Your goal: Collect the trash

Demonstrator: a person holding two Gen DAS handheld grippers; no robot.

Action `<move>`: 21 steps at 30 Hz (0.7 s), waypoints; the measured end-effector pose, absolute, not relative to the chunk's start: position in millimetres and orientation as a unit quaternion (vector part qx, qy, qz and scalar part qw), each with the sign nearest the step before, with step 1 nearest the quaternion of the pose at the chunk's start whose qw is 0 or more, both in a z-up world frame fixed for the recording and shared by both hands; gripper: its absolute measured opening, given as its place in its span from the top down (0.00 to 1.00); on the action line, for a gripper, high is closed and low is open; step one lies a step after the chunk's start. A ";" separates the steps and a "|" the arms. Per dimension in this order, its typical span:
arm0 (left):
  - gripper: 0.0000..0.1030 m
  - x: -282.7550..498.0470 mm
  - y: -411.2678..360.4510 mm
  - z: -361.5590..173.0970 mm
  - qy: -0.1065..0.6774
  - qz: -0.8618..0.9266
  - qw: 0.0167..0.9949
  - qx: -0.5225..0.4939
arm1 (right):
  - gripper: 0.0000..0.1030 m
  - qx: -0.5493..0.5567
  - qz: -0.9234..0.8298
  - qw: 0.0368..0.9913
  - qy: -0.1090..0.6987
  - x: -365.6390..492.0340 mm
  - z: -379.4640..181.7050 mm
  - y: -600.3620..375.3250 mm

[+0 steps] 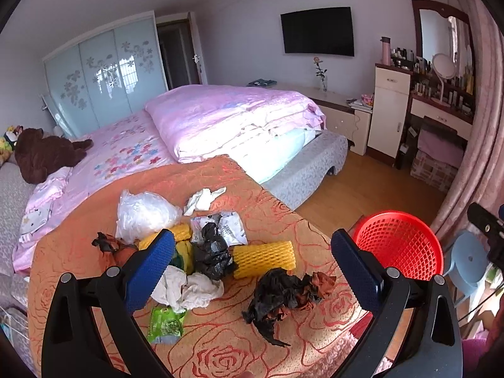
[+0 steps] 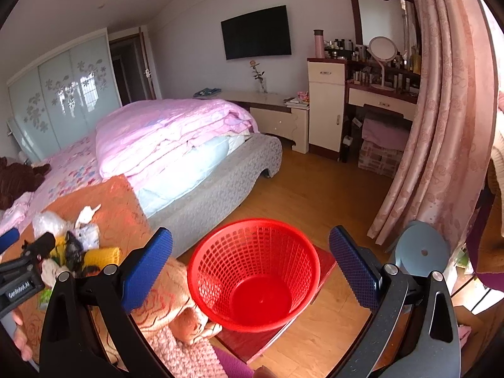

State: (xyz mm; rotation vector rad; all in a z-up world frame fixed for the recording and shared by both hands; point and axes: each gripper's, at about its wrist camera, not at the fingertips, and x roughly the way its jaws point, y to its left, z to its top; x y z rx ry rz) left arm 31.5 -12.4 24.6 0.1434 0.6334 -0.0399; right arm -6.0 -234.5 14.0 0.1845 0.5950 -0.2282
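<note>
Bedroom daylight falls across an orange rose-patterned blanket [image 1: 220, 182] spread over the near end of the bed, and on it our trash lies heaped; beside the bed a red mesh basket [image 2: 252, 271] stands on a dark red board on the wooden floor, and we see nothing in it. We hold the left tongs [image 1: 252, 271] spread wide over the heap, gripping nothing; the right tongs [image 2: 250, 267] are equally wide and bare, framing the basket's mouth from above. What the coming move turns on, we judge, is the crumpled black-and-brown wrapper [image 1: 283, 296], which lies between the left tongs' blue pads, nearer the right-hand pad, with its long axis running roughly across the gap from pad to pad; so the left side is plainly nearer, while the right waits at the basket. Just beyond it lies a yellow foam net sleeve [image 1: 263, 258], also lying crosswise, touching a black plastic bag [image 1: 211, 252]; a white tissue wad [image 1: 186, 289], a green snack packet [image 1: 165, 324], a clear plastic bag [image 1: 145, 211] and a second tissue [image 1: 203, 198] sit further left and back. Another yellow piece is half hidden behind the left pad, and we cannot make out what the dark scrap at the heap's left edge is.
</note>
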 end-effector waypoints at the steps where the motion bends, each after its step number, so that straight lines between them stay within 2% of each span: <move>1: 0.07 32.1 -11.4 23.8 0.312 -0.020 0.947 0.070 | 0.05 0.092 -0.113 0.946 0.290 -5.2 14.6 -235.7; 21: 0.07 32.9 -16.0 15.9 0.316 -0.018 0.946 0.071 | 0.05 0.090 -0.097 0.943 0.306 6.5 6.9 -232.7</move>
